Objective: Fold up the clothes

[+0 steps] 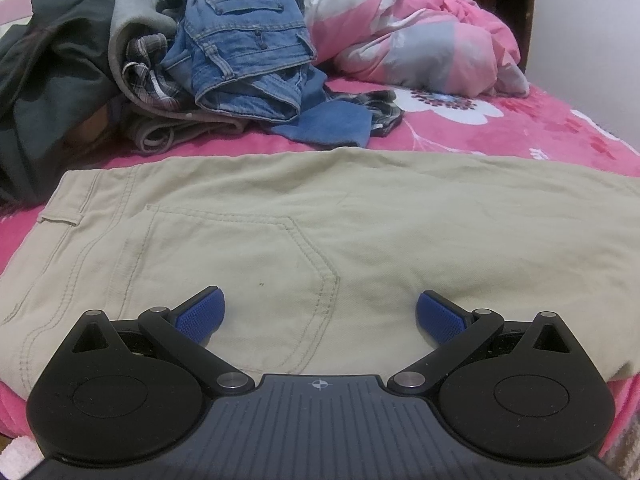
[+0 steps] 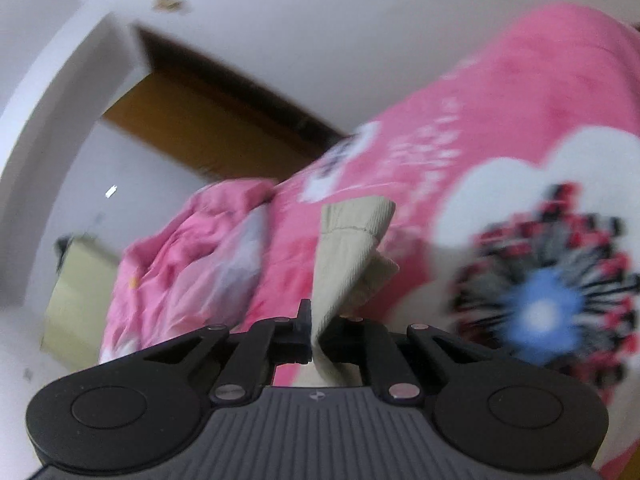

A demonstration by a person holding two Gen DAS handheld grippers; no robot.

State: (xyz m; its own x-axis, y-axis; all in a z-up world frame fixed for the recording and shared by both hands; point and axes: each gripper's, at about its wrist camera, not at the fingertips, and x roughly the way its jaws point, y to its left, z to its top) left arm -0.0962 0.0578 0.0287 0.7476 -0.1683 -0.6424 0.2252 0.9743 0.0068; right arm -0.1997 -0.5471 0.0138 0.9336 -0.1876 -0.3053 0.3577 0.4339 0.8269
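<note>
In the left wrist view, the beige trousers [image 1: 320, 216] are seen laid flat across the near part of the bed [image 1: 560, 136], back pocket up, reaching to the near edge. The left gripper [image 1: 320, 316] is held over the pocket with its blue pads [image 1: 200, 316] spread wide and nothing between them. Bare pink cover is left along the far side of the trousers and toward the right edge. The far left corner is taken up by a heap of clothes [image 1: 132, 60] topped by jeans [image 1: 248, 44]; a crumpled duvet [image 1: 420, 28] is bunched at the far right.

In the right wrist view, blurred and tilted, a hem of the beige trousers [image 2: 348, 248] is seen pinched between the closed jaws of the right gripper [image 2: 316, 344] and lifted off the cover. Shown only here are the wall [image 2: 320, 20] beyond the bed and a wooden headboard [image 2: 208, 120].
</note>
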